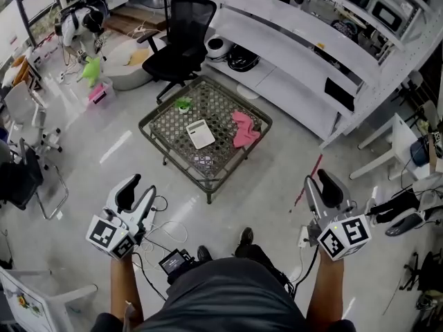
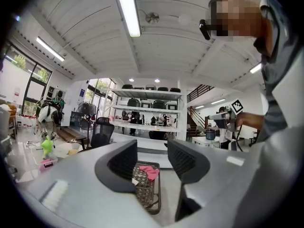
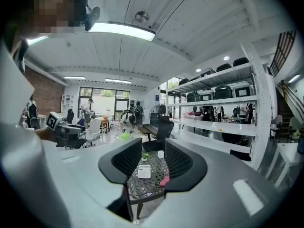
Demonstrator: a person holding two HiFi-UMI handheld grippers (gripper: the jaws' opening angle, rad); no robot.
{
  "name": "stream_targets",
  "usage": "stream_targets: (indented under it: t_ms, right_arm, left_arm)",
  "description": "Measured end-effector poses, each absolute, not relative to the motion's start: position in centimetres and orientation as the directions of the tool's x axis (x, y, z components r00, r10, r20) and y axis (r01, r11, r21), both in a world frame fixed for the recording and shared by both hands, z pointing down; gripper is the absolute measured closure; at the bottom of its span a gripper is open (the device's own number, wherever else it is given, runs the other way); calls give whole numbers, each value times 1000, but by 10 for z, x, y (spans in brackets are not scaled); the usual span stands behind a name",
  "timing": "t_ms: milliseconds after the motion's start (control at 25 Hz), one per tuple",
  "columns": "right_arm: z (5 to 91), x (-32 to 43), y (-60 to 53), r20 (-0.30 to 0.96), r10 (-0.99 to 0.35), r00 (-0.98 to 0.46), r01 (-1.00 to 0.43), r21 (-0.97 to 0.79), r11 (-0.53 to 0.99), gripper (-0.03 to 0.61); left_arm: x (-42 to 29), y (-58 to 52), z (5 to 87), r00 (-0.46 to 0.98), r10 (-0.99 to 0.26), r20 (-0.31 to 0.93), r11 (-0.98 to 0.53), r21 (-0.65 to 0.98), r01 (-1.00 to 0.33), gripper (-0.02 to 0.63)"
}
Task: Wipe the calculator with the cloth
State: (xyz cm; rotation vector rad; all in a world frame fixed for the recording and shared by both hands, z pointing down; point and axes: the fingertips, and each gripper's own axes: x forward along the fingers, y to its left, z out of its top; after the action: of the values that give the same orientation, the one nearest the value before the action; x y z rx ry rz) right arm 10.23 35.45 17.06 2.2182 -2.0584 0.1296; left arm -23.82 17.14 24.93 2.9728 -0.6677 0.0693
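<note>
L gripper [image 1: 138, 189] & R gripper [image 1: 320, 185] hang well apart from the tabletop [image 1: 214, 159], jaws released, nothing btwn them. Calculator [image 1: 201, 133] lies mid-tabletop, cloth [image 1: 243, 130] just beside it toward the right corner. Risks: an unpinned calculator skids off the mesh, or the cloth snags in it.

The surface [image 1: 216, 163] is dark metal latticework, matt and open-woven, on thin metal legs. On it, the calculator [image 1: 201, 133] looks like smooth, pale plastic, and the cloth [image 1: 243, 130] near its right edge is soft pink fabric, rumpled. The floor [image 1: 104, 159] is pale and glossy, throwing back streaks of light. The left hand-held gripper [image 2: 152, 152] and the right hand-held gripper [image 3: 153, 158] have smooth, matt grey plastic shells; their dark pads [image 3: 127, 159] carry a fine ribbed texture. The office chair [image 1: 187, 26] has a black mesh back.
</note>
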Motion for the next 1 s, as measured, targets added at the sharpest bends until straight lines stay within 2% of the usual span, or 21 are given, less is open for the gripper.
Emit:
stream_targets:
  t_ms: [240, 1000]
  right_arm:
    - [187, 129, 326, 140, -990, 20, -1000, -20, -23, 449]
    - [217, 241, 191, 84, -954, -286, -951, -144, 273, 449]
  left_arm:
    - [-214, 165, 248, 887, -452, 89, -883, 95, -460, 400]
    - [-129, 157, 222, 714, -685, 145, -721, 7, -693, 402]
